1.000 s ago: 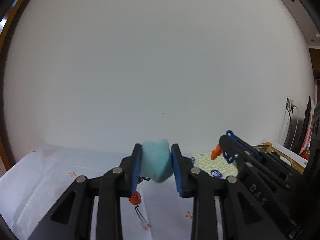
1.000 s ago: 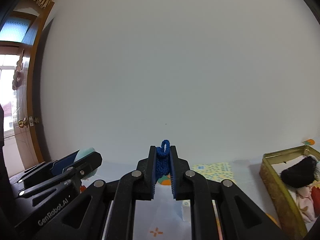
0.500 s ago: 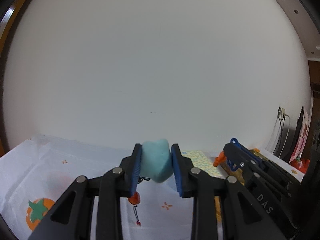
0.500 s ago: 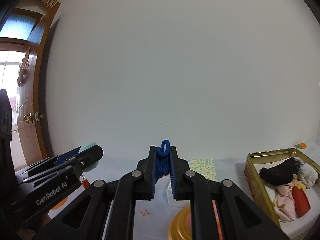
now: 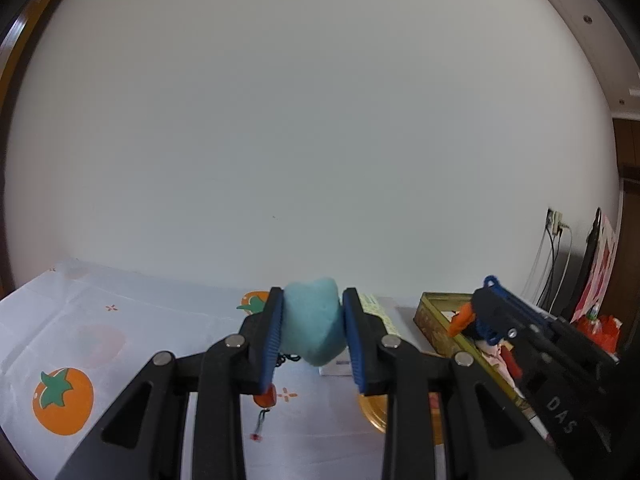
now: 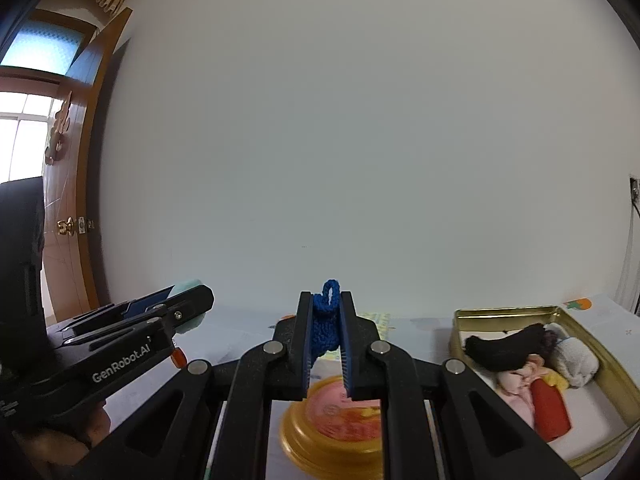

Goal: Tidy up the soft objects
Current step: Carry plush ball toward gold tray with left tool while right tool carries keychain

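My left gripper is shut on a light blue plush toy, held above the table; a small orange charm dangles below it. My right gripper is shut on a blue knitted piece with a loop on top. A gold tin box at the right holds a black, a white, a pink and a red soft item. The right gripper also shows in the left wrist view, near the tin. The left gripper shows at the left of the right wrist view.
A white tablecloth with orange tomato prints covers the table. A round yellow lid with a pink top lies below my right gripper. A patterned yellow card lies behind it. Cables hang on the wall at the right.
Both grippers have tilted down and moved toward the tin, so more of the table, the yellow lid and the tin's contents show. Both keep their hold.
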`<state>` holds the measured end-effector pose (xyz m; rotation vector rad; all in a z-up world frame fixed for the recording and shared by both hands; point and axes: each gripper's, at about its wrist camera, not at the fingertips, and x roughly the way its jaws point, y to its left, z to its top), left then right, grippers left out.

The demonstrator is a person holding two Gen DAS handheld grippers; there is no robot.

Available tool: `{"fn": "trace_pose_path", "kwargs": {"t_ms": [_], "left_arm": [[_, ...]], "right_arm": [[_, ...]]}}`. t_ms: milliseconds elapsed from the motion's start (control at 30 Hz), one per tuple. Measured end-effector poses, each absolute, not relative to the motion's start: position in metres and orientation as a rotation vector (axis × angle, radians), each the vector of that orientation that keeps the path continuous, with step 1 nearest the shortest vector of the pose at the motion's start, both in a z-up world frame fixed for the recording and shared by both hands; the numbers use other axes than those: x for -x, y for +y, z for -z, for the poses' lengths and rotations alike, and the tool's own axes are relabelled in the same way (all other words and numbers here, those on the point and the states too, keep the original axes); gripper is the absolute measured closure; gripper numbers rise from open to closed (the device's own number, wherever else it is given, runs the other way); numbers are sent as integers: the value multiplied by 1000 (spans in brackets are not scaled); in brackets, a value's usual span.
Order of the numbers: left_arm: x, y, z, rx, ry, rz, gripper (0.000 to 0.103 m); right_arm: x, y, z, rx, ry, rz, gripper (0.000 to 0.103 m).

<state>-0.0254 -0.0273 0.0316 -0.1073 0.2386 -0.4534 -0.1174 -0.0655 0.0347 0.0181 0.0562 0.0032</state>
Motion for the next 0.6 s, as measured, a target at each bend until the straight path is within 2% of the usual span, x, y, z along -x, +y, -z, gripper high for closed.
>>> {"fn": "trace_pose_path", "kwargs": {"t_ms": [600], "left_arm": [[47, -75, -33, 72, 228, 474, 75]], "right_arm": [[147, -105, -33, 30, 22, 41, 90]]}}
